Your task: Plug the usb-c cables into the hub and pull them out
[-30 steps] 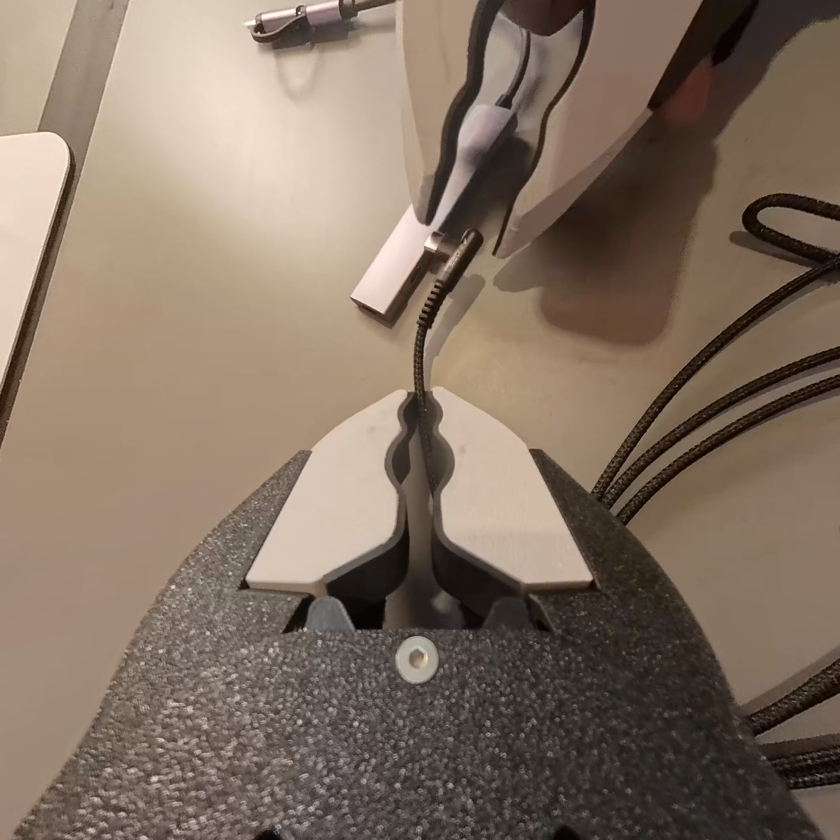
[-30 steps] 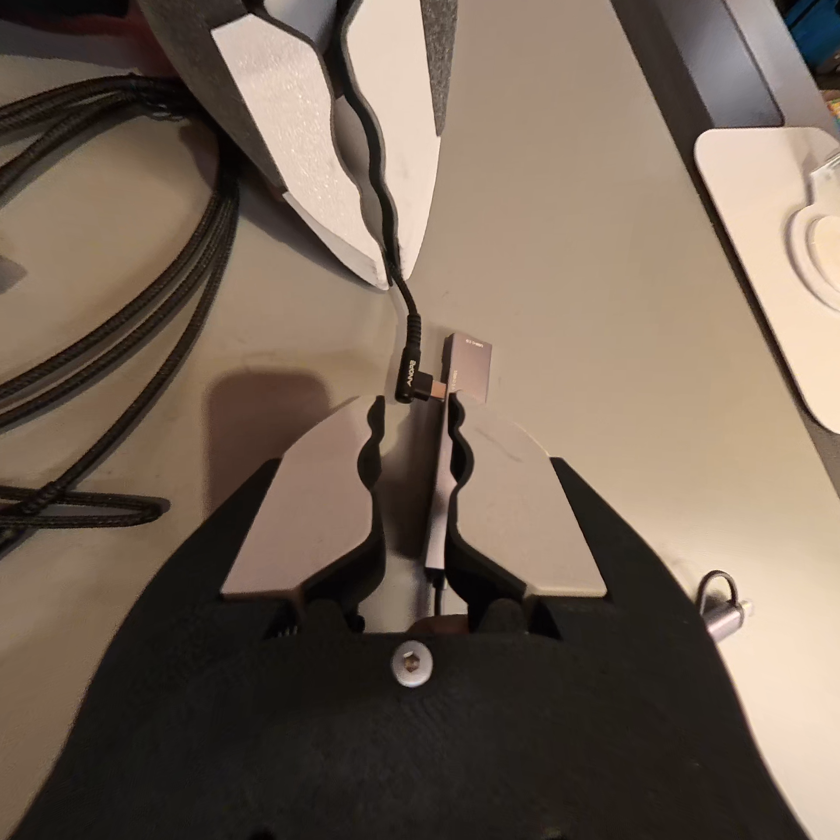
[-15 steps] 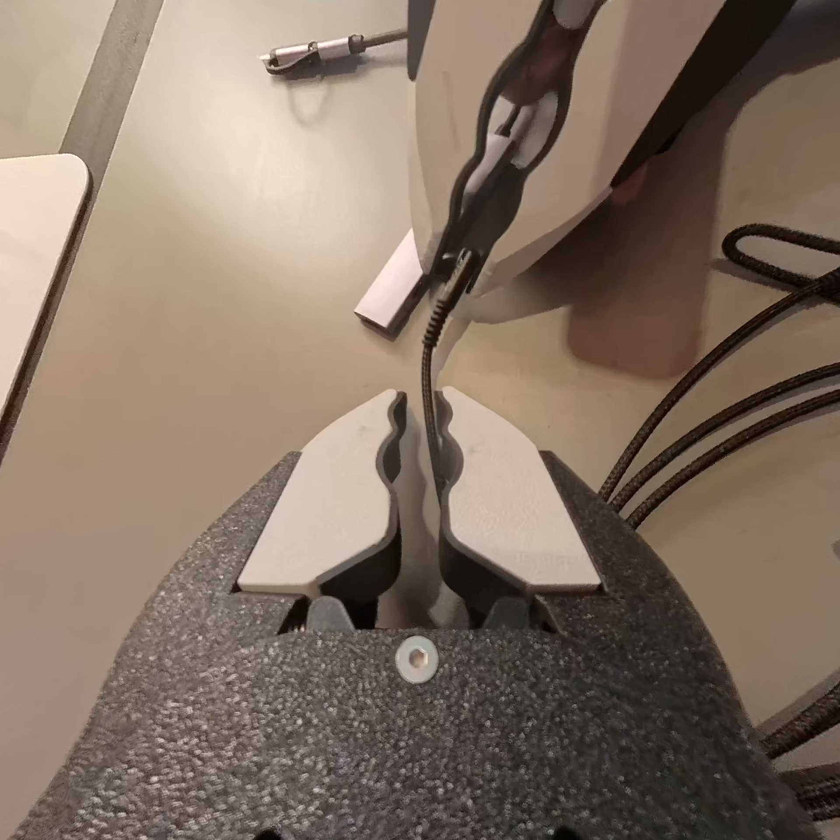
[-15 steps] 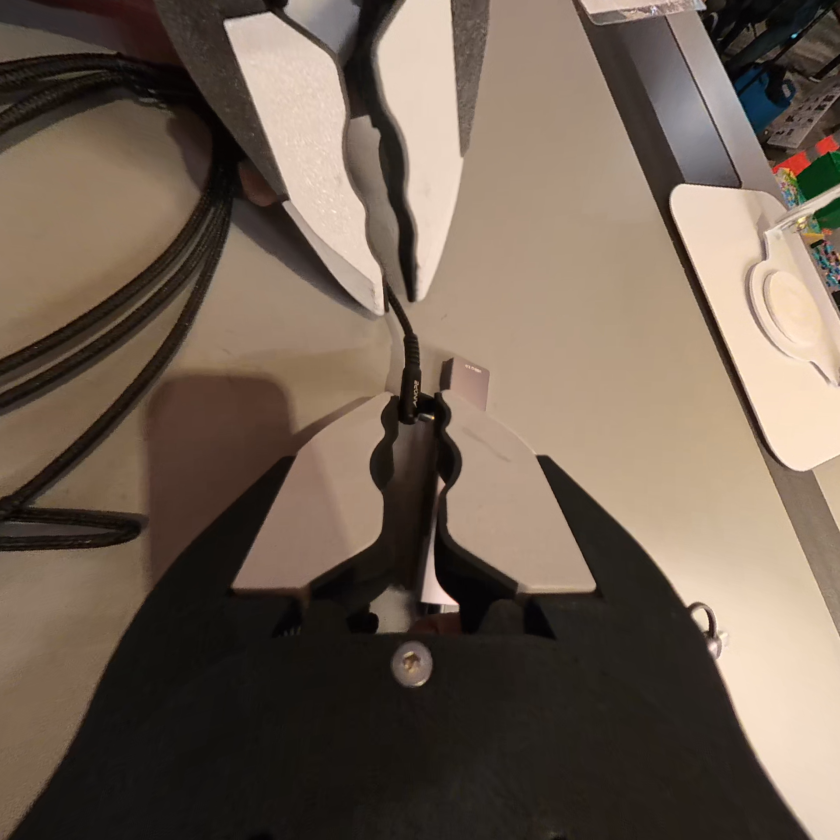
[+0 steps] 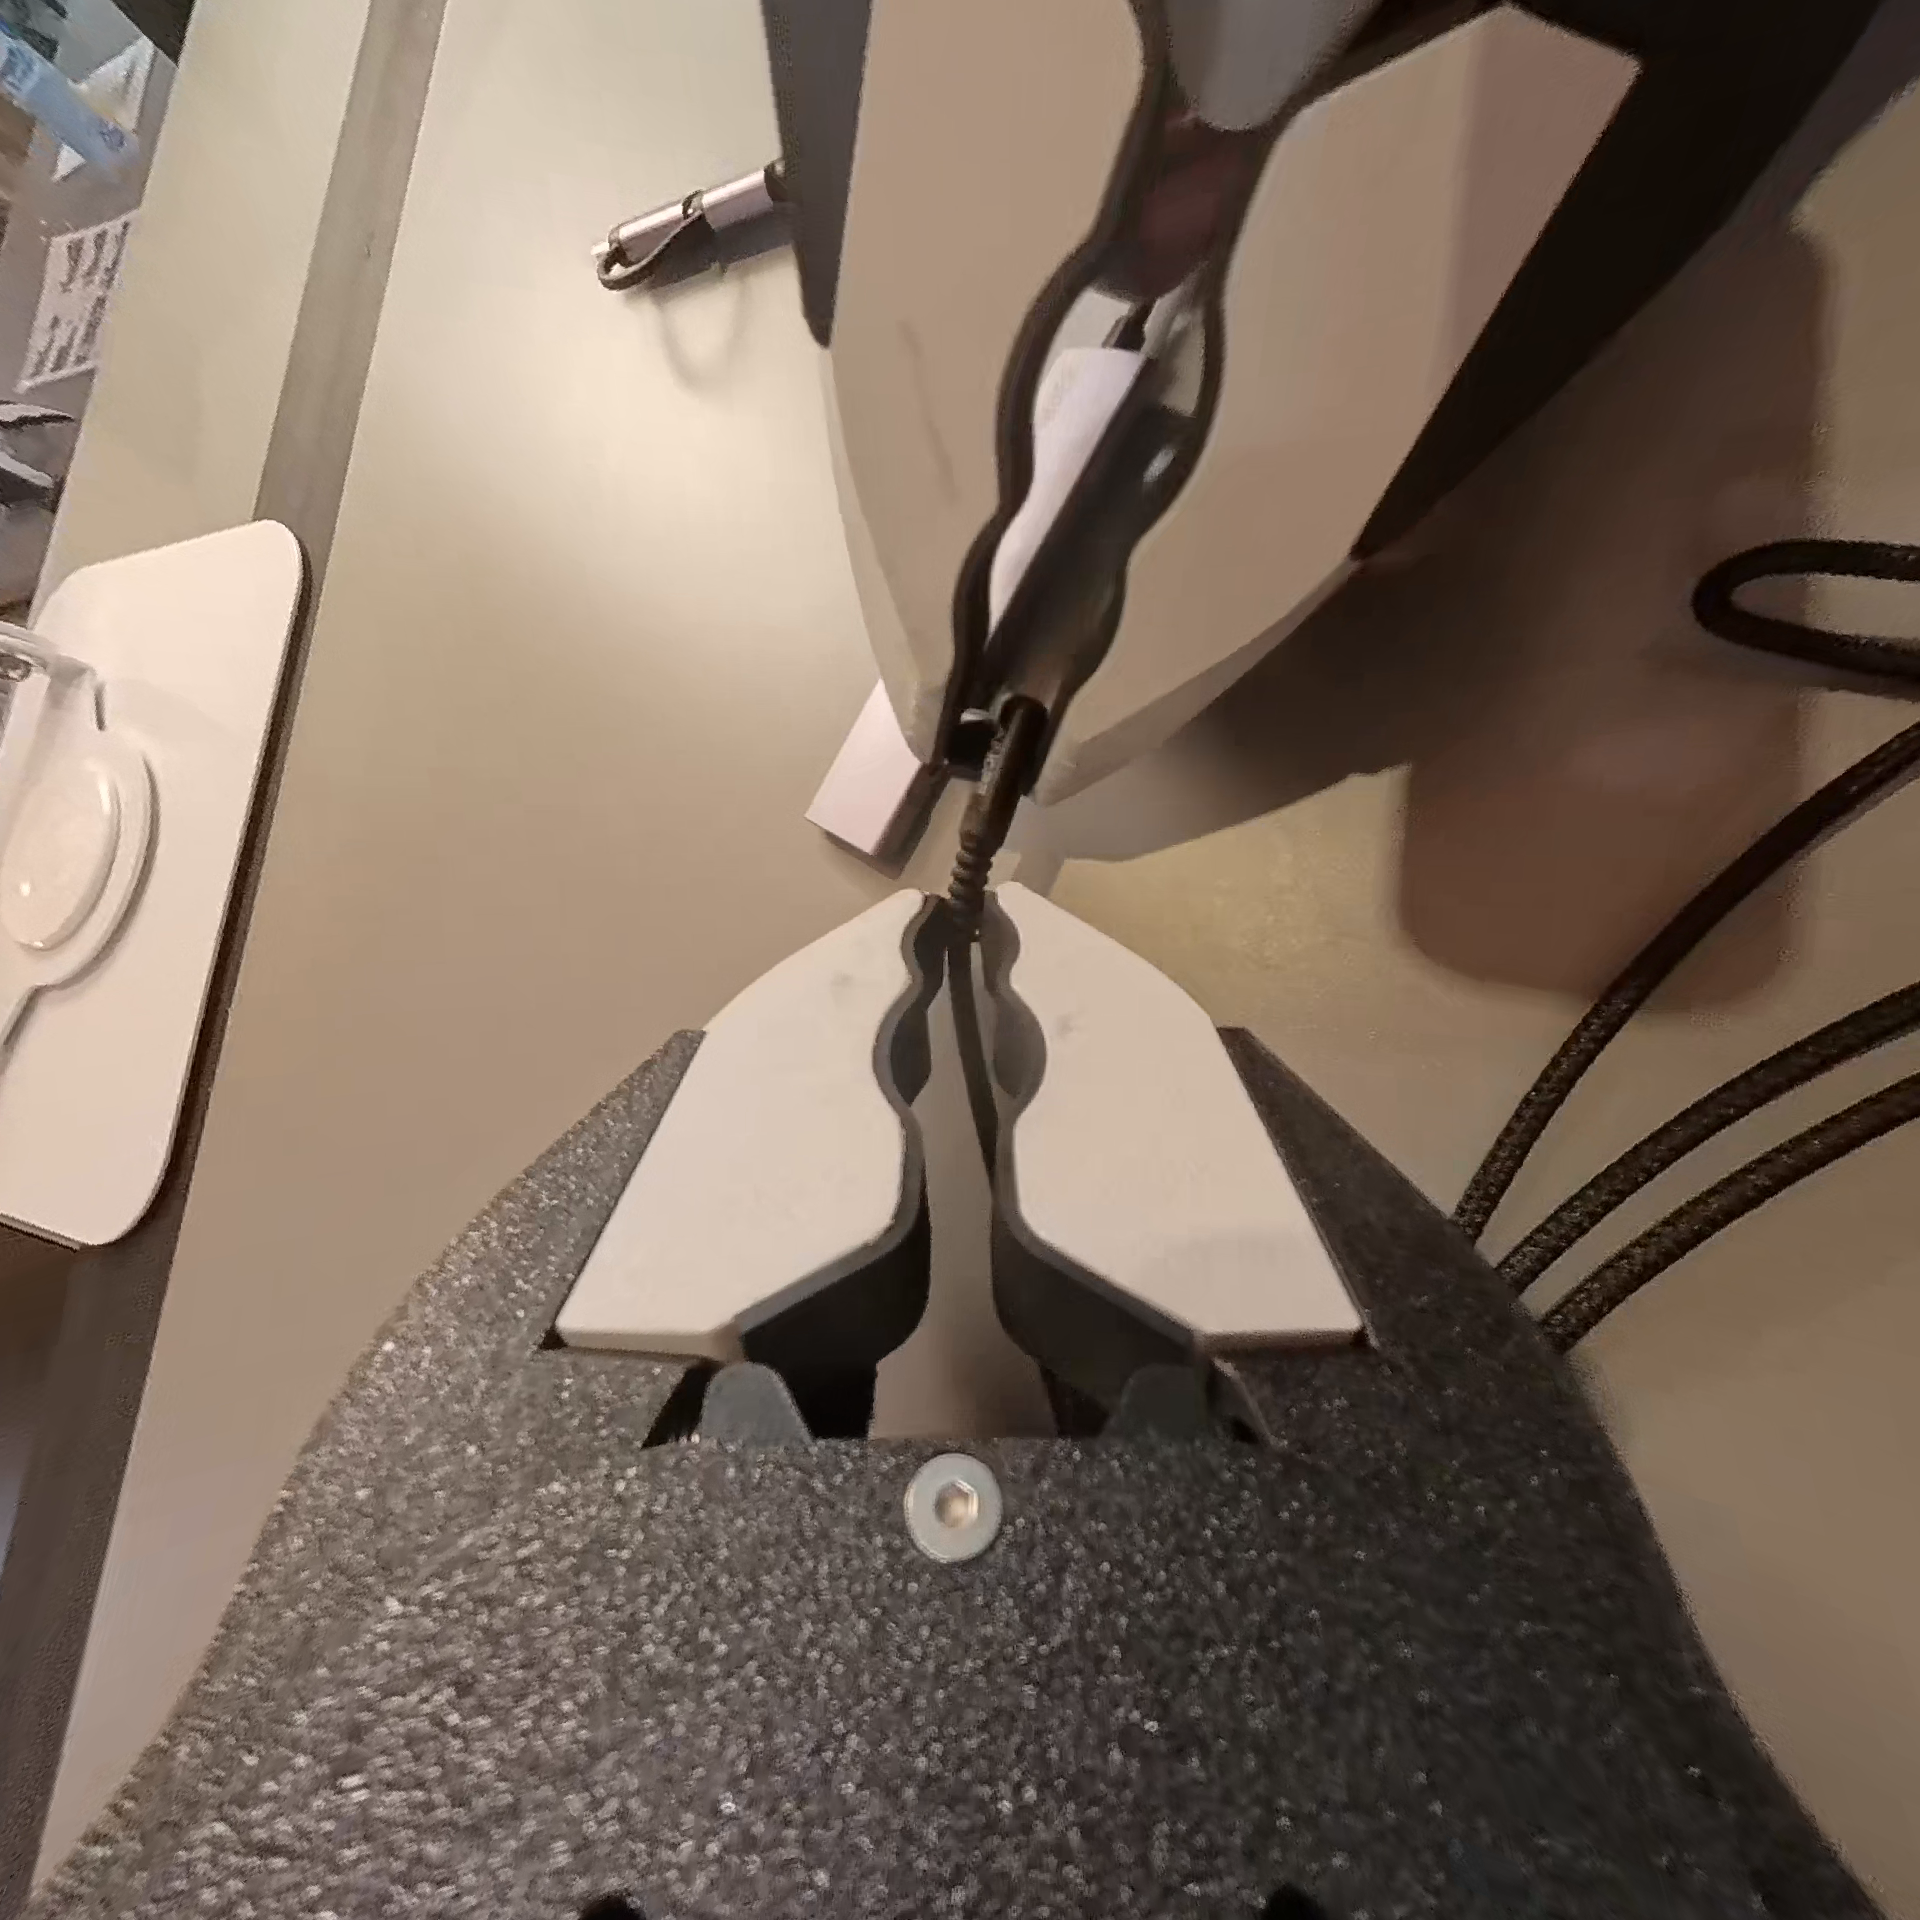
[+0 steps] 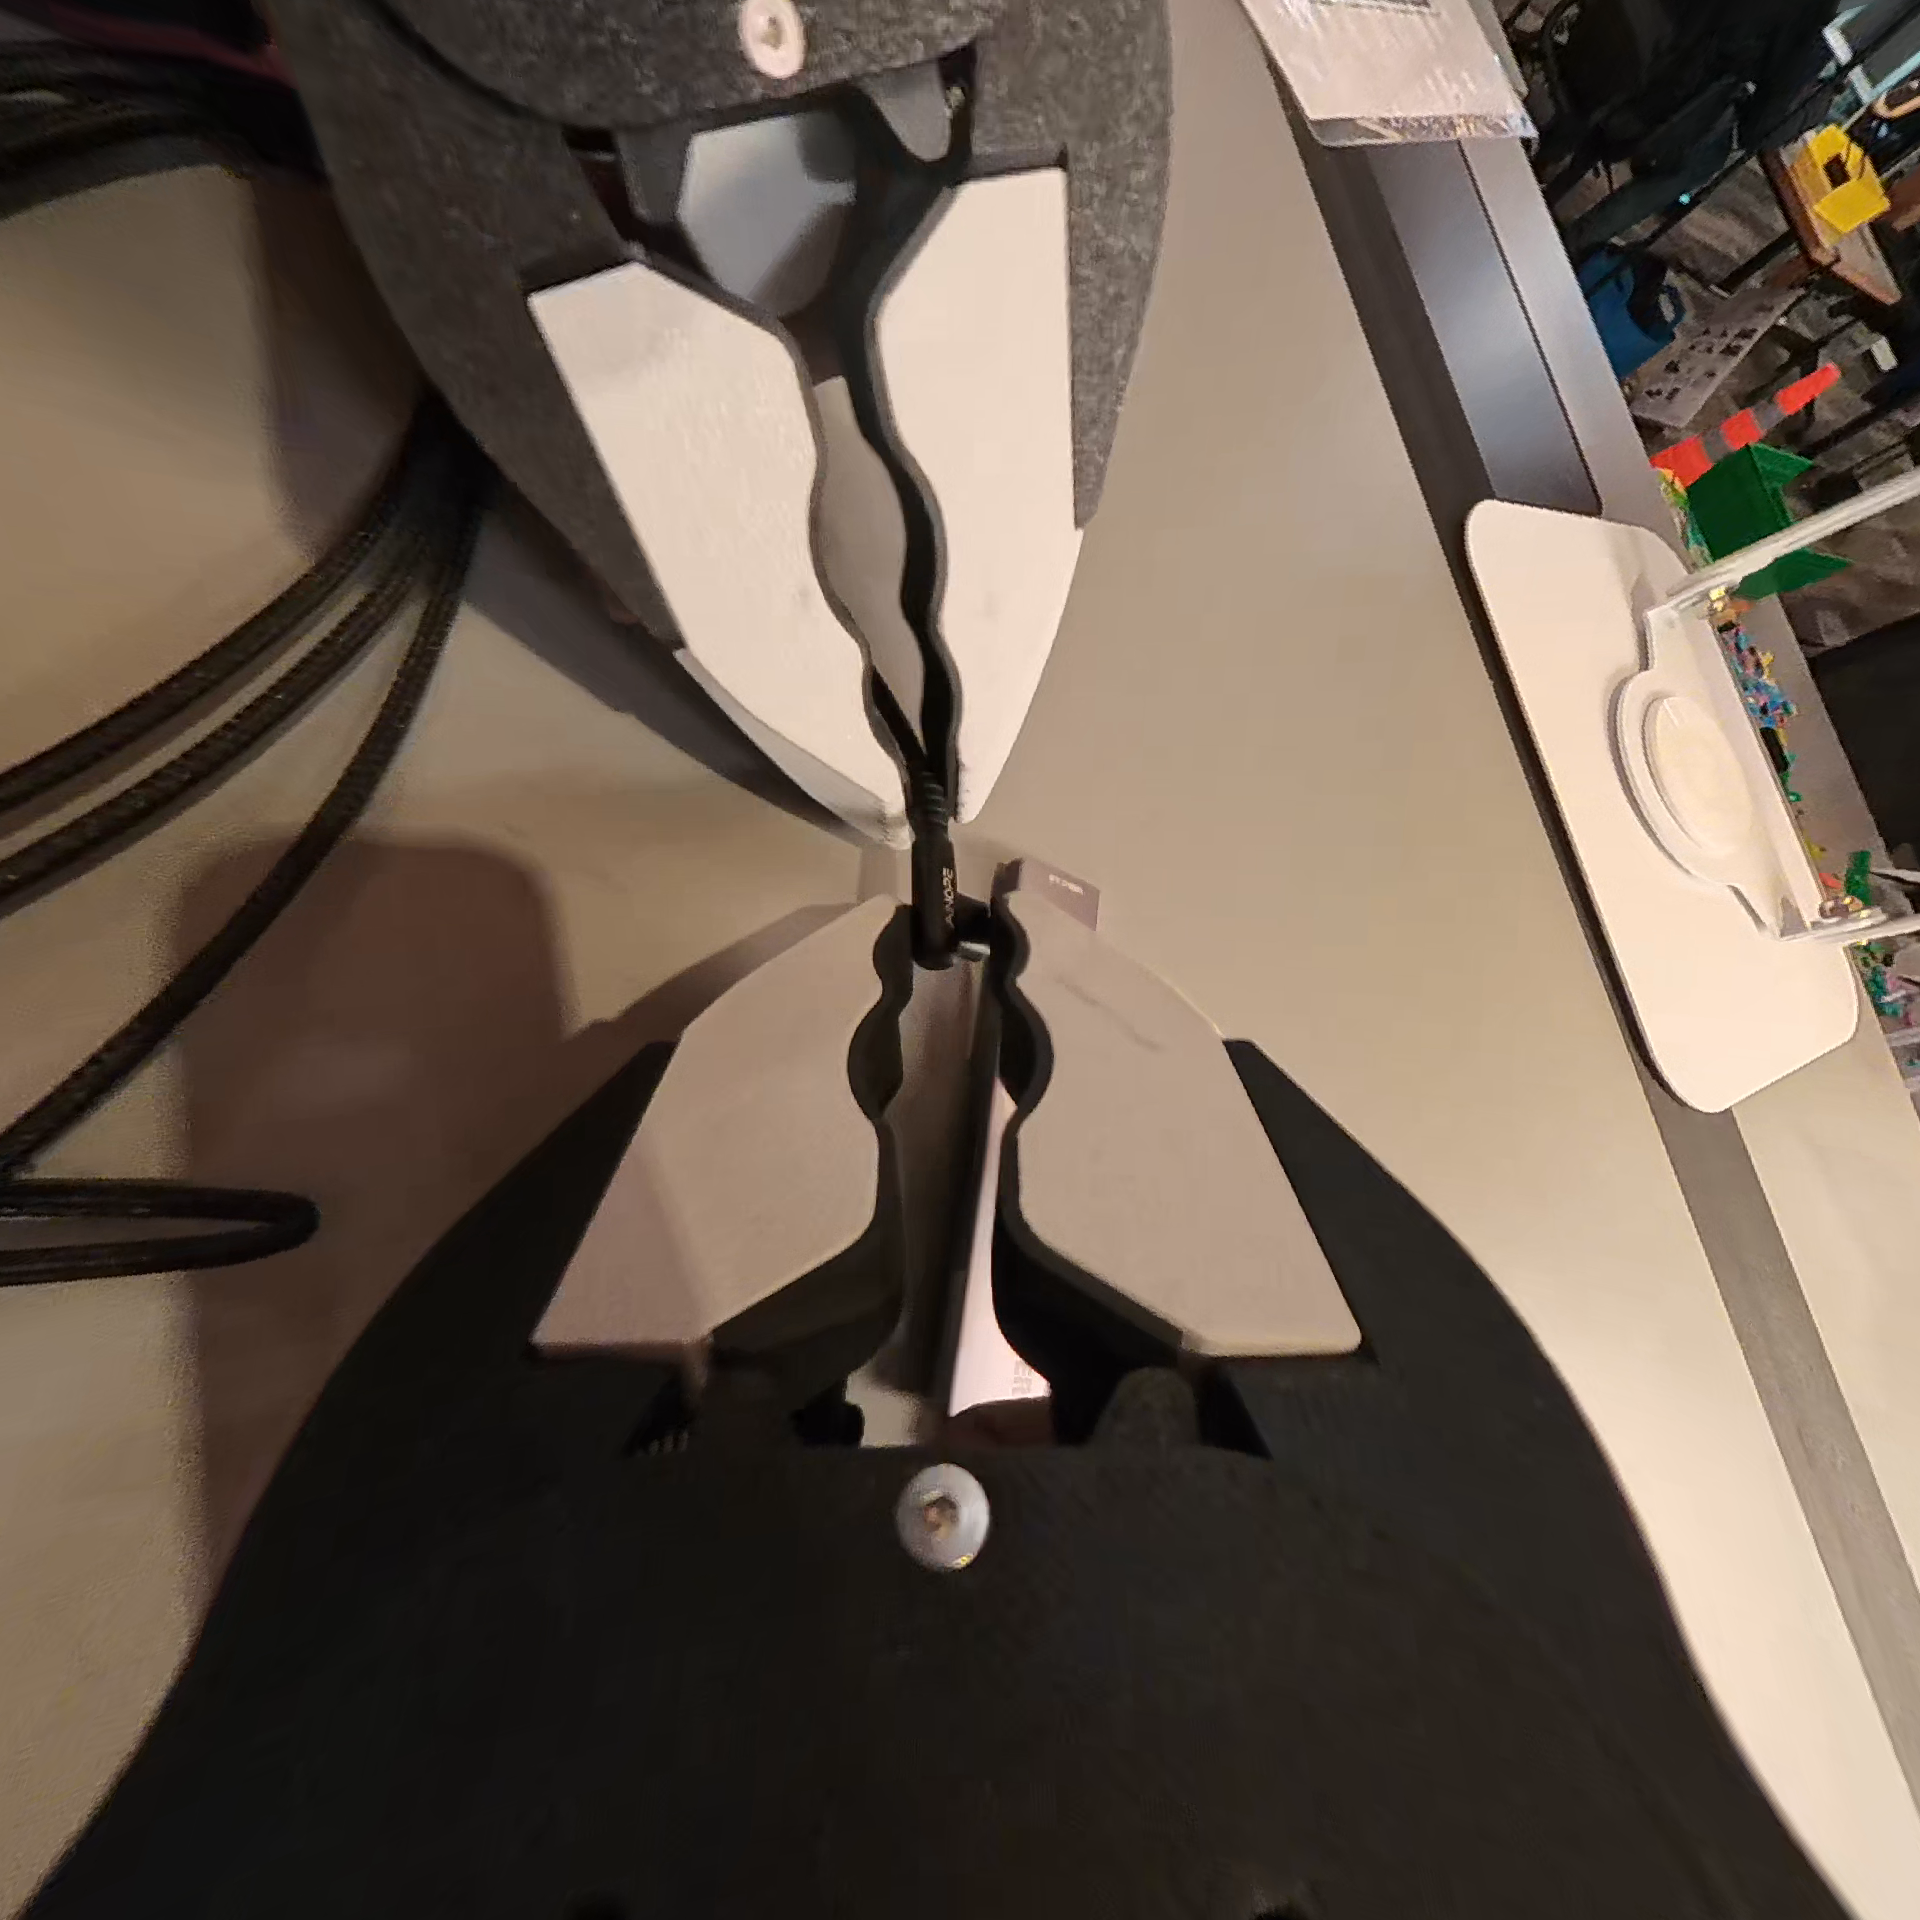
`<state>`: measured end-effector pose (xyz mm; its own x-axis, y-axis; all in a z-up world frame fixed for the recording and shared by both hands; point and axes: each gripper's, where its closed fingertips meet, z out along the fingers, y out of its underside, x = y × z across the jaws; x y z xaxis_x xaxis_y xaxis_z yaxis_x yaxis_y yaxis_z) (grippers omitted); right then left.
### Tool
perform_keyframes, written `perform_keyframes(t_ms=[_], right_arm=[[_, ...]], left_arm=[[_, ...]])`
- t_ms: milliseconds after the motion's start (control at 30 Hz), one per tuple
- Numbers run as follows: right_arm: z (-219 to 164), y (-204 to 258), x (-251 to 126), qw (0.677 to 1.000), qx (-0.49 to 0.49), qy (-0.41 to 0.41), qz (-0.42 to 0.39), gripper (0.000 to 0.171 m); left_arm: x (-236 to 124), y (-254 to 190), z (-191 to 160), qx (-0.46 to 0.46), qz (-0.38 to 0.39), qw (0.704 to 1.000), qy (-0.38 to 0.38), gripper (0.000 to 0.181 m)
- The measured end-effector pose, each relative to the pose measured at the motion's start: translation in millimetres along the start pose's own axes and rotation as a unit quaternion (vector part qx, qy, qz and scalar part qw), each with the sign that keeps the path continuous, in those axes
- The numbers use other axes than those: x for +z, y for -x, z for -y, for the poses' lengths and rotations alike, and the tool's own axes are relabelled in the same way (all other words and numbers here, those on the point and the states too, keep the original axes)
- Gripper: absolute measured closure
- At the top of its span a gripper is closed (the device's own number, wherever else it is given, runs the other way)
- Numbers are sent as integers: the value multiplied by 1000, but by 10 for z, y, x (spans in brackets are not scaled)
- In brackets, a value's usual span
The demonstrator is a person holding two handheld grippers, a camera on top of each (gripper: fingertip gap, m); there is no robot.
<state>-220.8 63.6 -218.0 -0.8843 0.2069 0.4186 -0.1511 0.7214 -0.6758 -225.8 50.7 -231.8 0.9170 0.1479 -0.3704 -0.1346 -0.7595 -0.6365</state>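
1. Left wrist view shows the left gripper (image 5: 961, 914) clenched on a black braided usb-c cable (image 5: 966, 1039), pinched at the fingertips right behind the strain relief. The angled plug (image 5: 1003, 753) sticks out just ahead of the tips.

2. Opposite it, the right gripper (image 5: 987, 743) grasps the grey hub (image 5: 873, 795) edge-on between its jaws. One end of the hub pokes out beside the tips, over the beige table (image 5: 520, 727), well in from its edges.

3. Right wrist view gives the key relation: the plug (image 6: 940, 914) lies at the mouth of the right gripper (image 6: 945, 935), just left of the hub (image 6: 1055, 899), with its metal tip pointing sideways toward the hub's narrow face. Cable and hub run roughly along the same line, so the plug enters across that line.

4. I cannot tell whether the plug is fully seated or only touching the port; the fingertips hide the joint. I judge the next move to be a short sideways push or pull by the left gripper (image 6: 935, 800), which is the nearer one to the plug.

5. Pale lettering is printed on the plug and on the hub; I leave it unread.

6. More black cables (image 6: 208, 727) lie toward the table's left side, and a white pad (image 6: 1558, 727) sits at its right edge.
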Motion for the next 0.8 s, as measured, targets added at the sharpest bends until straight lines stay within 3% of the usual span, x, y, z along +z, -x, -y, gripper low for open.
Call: perform_keyframes(t_ms=[167,267,367,567,667,800], right_arm=[[-200,-186,-61,997,66,43,-13,141],[-367,-204,-74,990,118,73,7,139],[-393,-184,-60,987,143,78,17,151],[-348,-126,-74,986,142,78,36,153],[-211,-125,-150,987,148,45,49,163],[-271,-63,-156,988,121,73,55,162]], left_arm=[[-2,27,-35,25,15,999,14,175],[-1,-2,-44,42,12,999,25,175],[-1,-26,-46,59,13,997,38,175],[-10,-31,-49,96,28,993,65,175],[-17,-20,-58,113,38,990,77,175],[-20,-16,-61,115,40,989,78,175]])
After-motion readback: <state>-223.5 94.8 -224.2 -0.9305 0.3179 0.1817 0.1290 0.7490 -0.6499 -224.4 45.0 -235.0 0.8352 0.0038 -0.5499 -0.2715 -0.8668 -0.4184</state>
